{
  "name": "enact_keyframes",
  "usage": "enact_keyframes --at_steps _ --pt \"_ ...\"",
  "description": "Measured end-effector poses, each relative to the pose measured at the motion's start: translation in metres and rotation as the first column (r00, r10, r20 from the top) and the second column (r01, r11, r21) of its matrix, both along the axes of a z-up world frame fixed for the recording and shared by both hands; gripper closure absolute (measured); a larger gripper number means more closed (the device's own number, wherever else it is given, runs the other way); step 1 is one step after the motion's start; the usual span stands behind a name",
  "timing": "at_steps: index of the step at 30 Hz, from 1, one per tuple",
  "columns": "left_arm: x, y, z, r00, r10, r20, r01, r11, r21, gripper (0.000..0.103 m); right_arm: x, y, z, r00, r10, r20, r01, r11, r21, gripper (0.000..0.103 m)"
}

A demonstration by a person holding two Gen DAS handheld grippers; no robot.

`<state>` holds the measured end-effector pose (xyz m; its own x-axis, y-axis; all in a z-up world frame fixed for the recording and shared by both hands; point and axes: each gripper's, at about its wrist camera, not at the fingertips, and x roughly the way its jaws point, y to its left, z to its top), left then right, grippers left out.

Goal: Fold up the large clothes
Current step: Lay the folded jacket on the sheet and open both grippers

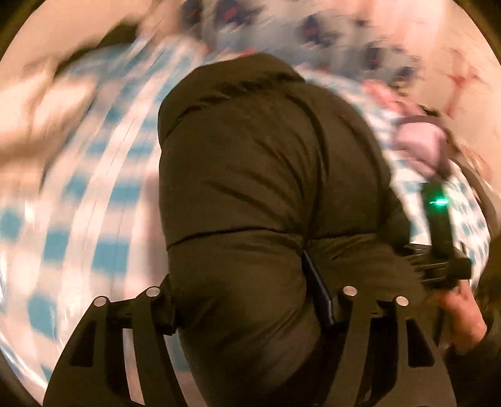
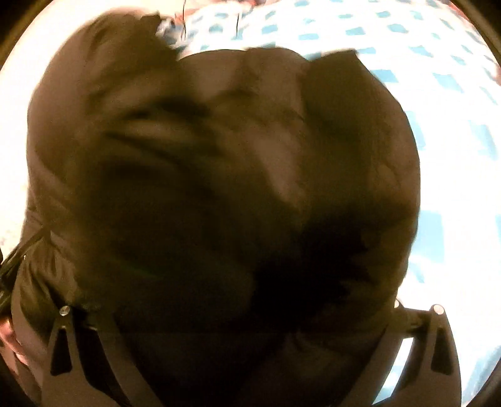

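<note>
Dark olive-brown padding fills both views: your puffy quilted jacket (image 1: 250, 175) lies bunched on the blue-and-white checked bedsheet (image 1: 94, 194), with other patterned clothes (image 1: 313, 28) heaped beyond it. Your left gripper (image 1: 250, 300) has a thick roll of the jacket between its jaws, which stand fairly wide around it and look clamped on the bulk. Your right gripper (image 2: 247, 313) is buried in the same jacket, and whether its jaws grip or merely straddle the fabric you cannot tell through the blur. I judge the risk is slippage: slick, springy padding may squeeze out of a broad grip and let the fold puff open.
</note>
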<state>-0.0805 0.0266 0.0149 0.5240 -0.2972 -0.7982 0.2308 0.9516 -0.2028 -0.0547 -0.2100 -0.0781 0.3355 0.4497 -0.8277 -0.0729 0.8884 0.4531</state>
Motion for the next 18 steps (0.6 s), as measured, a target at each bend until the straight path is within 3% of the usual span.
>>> enact_keyframes --at_steps 2,6,10,13,15,18 --pt "0.001 0.018 -0.019 0.999 0.033 -0.031 -0.035 0.997 -0.064 0.035 -0.002 -0.003 -0.002 1.0 0.008 -0.001 -0.008 1.0 0.003 0.005" --pt "-0.011 0.013 -0.025 0.999 0.035 0.023 -0.034 0.998 -0.046 0.03 -0.015 -0.023 0.022 1.0 -0.022 0.013 0.023 0.999 -0.048 0.006" --pt "-0.018 0.011 -0.016 0.998 0.031 0.051 -0.031 0.999 -0.014 0.029 -0.029 -0.033 0.092 0.966 -0.089 0.244 0.123 0.985 -0.124 0.006" --pt "-0.025 0.015 -0.018 0.997 0.033 0.065 -0.033 0.999 0.001 0.029 -0.026 -0.02 0.135 0.923 -0.085 0.376 0.109 0.993 -0.042 0.006" --pt "-0.031 0.013 -0.012 0.997 0.035 0.075 -0.036 0.999 0.011 0.029 -0.011 -0.005 0.138 0.924 -0.068 0.376 0.064 0.998 0.023 0.006" --pt "-0.032 0.012 -0.01 0.996 0.04 0.077 -0.041 0.999 0.011 0.029 0.028 0.003 0.101 0.943 -0.106 0.315 0.098 0.994 0.041 0.006"
